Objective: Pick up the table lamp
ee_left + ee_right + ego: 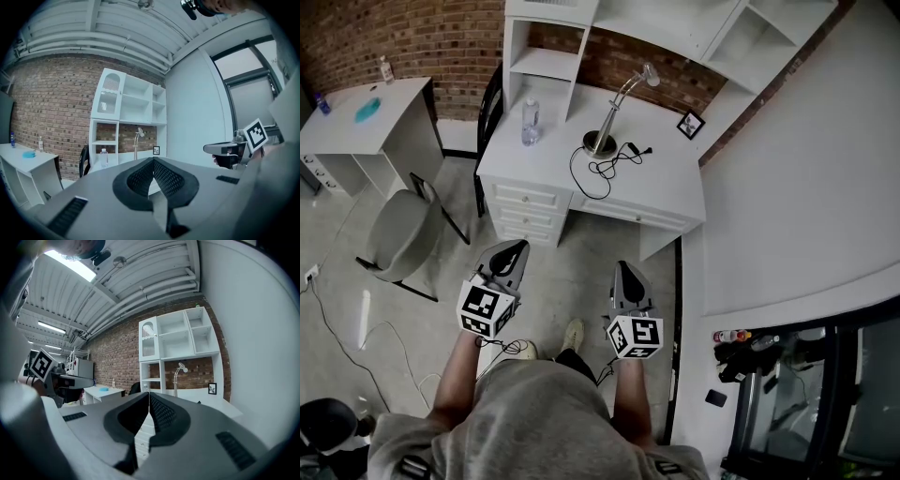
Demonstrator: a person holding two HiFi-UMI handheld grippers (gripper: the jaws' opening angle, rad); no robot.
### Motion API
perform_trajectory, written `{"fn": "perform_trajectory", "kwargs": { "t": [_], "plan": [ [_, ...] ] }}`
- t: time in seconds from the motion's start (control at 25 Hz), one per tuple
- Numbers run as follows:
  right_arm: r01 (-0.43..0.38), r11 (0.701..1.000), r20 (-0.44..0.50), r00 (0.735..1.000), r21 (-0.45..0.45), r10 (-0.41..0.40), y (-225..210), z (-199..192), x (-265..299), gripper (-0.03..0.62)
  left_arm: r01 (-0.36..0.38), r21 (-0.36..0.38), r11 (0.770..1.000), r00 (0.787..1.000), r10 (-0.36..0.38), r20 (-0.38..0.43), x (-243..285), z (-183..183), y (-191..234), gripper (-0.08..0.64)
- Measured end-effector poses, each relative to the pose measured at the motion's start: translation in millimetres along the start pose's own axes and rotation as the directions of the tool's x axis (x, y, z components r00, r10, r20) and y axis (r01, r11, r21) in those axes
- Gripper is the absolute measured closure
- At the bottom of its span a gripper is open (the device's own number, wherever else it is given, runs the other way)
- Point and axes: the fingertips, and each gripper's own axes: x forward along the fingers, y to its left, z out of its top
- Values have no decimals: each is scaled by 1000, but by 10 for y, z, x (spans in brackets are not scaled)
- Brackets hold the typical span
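1. White-painted wood forms the desk (675, 192), which is set against a brick wall (441, 37) with a white shelf unit (546, 64) mounted over its back edge.
2. The table lamp (602, 142) is stood upright on the desk top, toward the rear. Its round base is seated on the surface, and its curved stem is arched toward the right of the head view.
3. A black cable (598, 172) is laid in loose loops on the desk in front of the lamp base, and its plug end is rested just right of the base.
4. A clear water bottle (530, 122) is placed to the left of the lamp and apart from it. A small framed picture (690, 124) is positioned to the right, near the side wall.
5. The left gripper (519, 247) is held over the floor, well short of the desk. Its jaws are closed with the pads met at the tips, and nothing is held between them.
6. The right gripper (623, 268) is held beside the left one, also over the floor. Its jaws are likewise brought fully together, and nothing is gripped.
7. Both grippers are pointed toward the desk. The lamp is seen beyond the jaw tips in each gripper view, well apart from them.
8. A grey chair (398, 234) is located to the left of the desk, and a second white table (356, 127) is placed further left.
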Motion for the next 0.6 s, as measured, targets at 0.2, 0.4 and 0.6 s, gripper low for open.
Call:
{"fn": "perform_trajectory", "kwargs": {
  "t": [0.2, 0.4, 0.6],
  "plan": [
    [9, 1000, -11, 1000, 3, -9, 96, -64, -5, 569, 12, 11, 1000, 1000, -12, 2, -76, -10, 56, 557],
    [9, 1000, -6, 1000, -1, -9, 120, -31, 107, 569, 17, 10, 1000, 1000, -17, -2, -27, -21, 162, 557],
    [2, 1000, -9, 1000, -8, -2, -13, -35, 399, 569, 6, 6, 1000, 1000, -6, 11, 242, 13, 314, 557]
  ]
}}
